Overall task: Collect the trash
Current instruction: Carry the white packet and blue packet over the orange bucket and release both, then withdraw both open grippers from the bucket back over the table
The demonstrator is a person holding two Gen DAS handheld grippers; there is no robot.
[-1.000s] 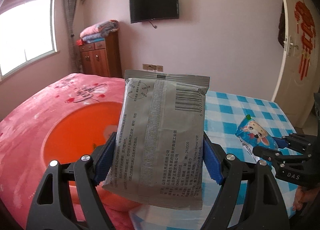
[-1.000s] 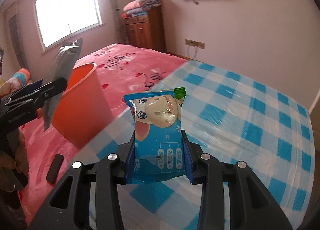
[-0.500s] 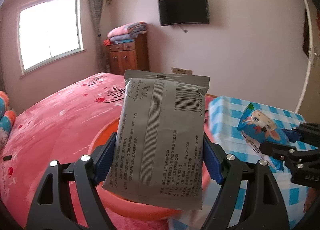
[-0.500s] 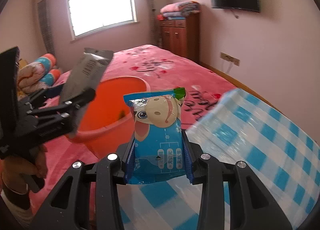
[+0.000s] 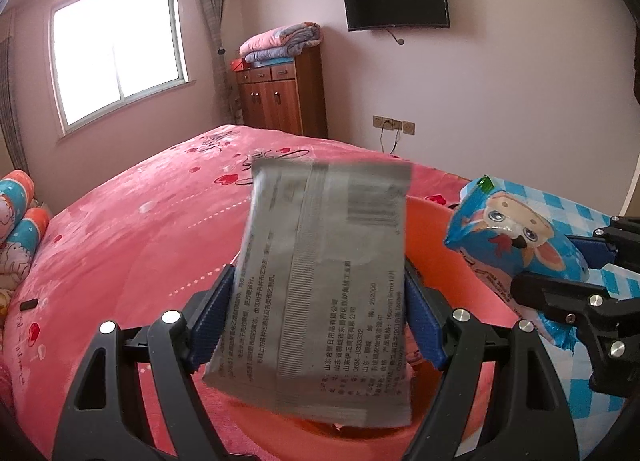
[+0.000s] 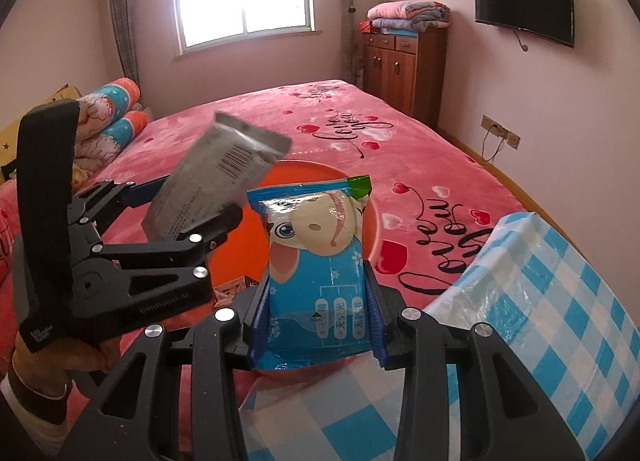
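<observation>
Your left gripper (image 5: pixel 318 315) clamps a grey packet (image 5: pixel 324 285) printed with Chinese text and a barcode, above the orange bin (image 5: pixel 448 245). Your right gripper (image 6: pixel 316 325) grips a blue cartoon-animal packet (image 6: pixel 320 273) beside it.

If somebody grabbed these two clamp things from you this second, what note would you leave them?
Left gripper: shut on the grey packet, held over the orange bin.
Right gripper: shut on the blue cartoon packet, at the bin's near rim, beside the checkered table.
Done: both packets picked up and brought to the bin, which already holds some scraps.
Left: open each gripper over the bin so both packets drop in.
</observation>
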